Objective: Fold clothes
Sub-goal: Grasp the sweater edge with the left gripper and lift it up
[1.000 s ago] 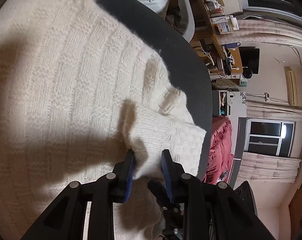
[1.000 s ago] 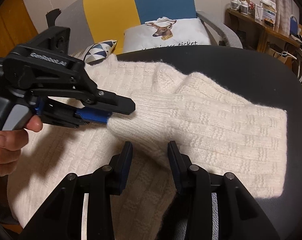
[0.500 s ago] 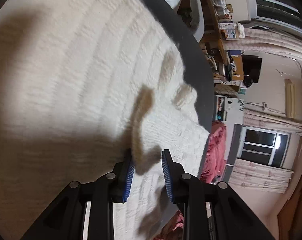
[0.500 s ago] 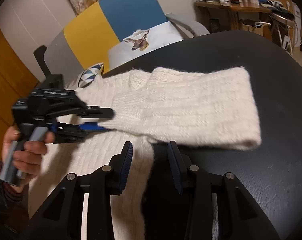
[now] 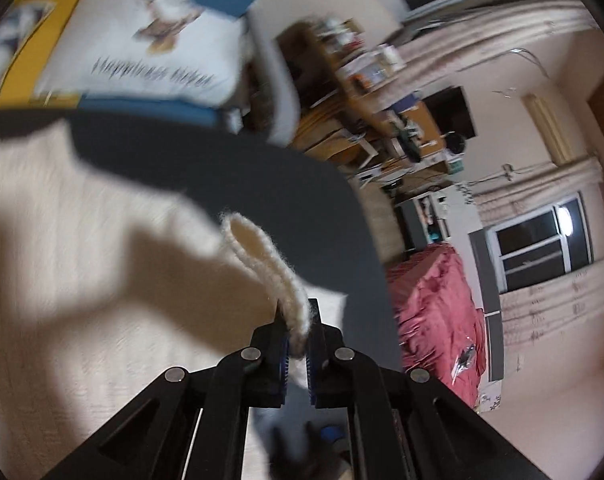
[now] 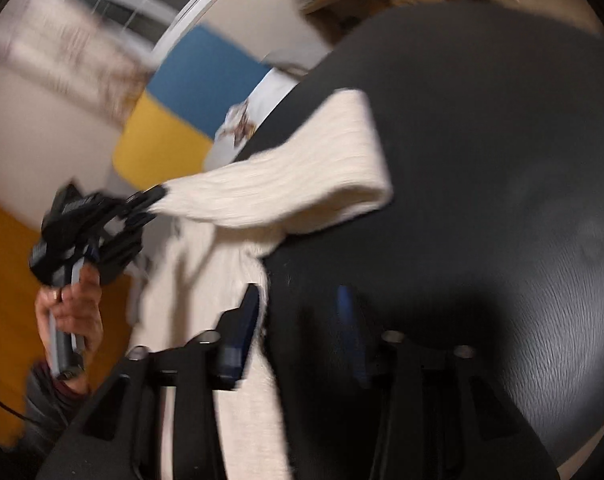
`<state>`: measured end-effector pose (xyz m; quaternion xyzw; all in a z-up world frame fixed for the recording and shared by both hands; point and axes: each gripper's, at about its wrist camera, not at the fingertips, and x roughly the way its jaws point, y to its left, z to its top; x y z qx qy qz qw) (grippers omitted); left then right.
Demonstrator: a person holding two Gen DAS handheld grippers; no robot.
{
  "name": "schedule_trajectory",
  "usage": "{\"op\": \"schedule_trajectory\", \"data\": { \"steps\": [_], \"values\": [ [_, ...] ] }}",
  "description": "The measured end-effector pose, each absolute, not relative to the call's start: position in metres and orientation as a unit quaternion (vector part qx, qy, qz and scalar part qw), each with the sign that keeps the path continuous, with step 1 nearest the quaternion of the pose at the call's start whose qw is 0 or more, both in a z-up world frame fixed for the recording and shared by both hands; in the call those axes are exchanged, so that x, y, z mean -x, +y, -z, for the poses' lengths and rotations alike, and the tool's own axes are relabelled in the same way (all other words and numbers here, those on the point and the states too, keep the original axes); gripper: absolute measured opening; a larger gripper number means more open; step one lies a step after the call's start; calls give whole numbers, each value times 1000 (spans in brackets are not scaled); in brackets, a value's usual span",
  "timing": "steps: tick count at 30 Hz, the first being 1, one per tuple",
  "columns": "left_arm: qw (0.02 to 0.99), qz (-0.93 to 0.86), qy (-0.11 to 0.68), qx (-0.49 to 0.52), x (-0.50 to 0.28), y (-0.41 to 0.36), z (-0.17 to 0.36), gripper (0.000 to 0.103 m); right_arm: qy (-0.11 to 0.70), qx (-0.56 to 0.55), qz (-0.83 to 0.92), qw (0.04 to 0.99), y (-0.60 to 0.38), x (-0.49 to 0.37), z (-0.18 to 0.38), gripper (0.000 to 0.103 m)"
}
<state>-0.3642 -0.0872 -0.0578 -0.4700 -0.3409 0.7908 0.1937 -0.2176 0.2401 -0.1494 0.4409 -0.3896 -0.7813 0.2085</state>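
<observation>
Left wrist view: the left gripper had just clamped on the cream sweater's sleeve edge above the black table. Right wrist view: the right gripper, jaws just widened, held nothing; the sweater lay just left of it.

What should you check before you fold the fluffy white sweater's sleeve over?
1. Left gripper grips the sleeve: ok, its jaws have just closed on the knit.
2. Sleeve lifted off the table: ok at the gripped end; its far end looks to rest on the table.
3. Right gripper free: ok, jaws have just opened, nothing between them.
4. Sweater body flat: cannot tell, both views are blurred.
5. Sweater fully on the table: cannot tell, its edges run out of view.
</observation>
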Motion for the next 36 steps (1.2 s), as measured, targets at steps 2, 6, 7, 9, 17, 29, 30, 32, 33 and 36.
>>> {"op": "schedule_trajectory", "data": {
  "steps": [2,6,7,9,17,29,30,32,33,36],
  "values": [
    [204,-806,-333,446,367,-85,24,5,-476,-419,740,226,256,218,157,59],
    [209,-832,-305,413,377,-80,-34,5,-625,-362,644,254,273,220,173,90],
    [209,-838,-299,406,378,-80,-45,5,-654,-347,621,258,272,222,177,91],
    [211,-846,-294,393,379,-81,-60,5,-704,-322,575,265,266,228,184,92],
    [206,-858,-303,360,376,-111,-85,5,-779,-308,479,263,199,260,206,101],
    [200,-873,-314,316,340,-179,-88,5,-832,-282,431,206,153,293,233,102],
    [197,-873,-315,316,338,-185,-86,5,-833,-284,429,204,151,296,234,102],
    [193,-873,-317,315,333,-196,-81,5,-832,-285,434,198,149,301,233,102],
    [192,-874,-316,314,330,-202,-79,5,-831,-284,437,196,149,305,230,102],
    [188,-879,-312,309,318,-219,-72,5,-828,-282,445,191,153,308,230,102]
  ]
}}
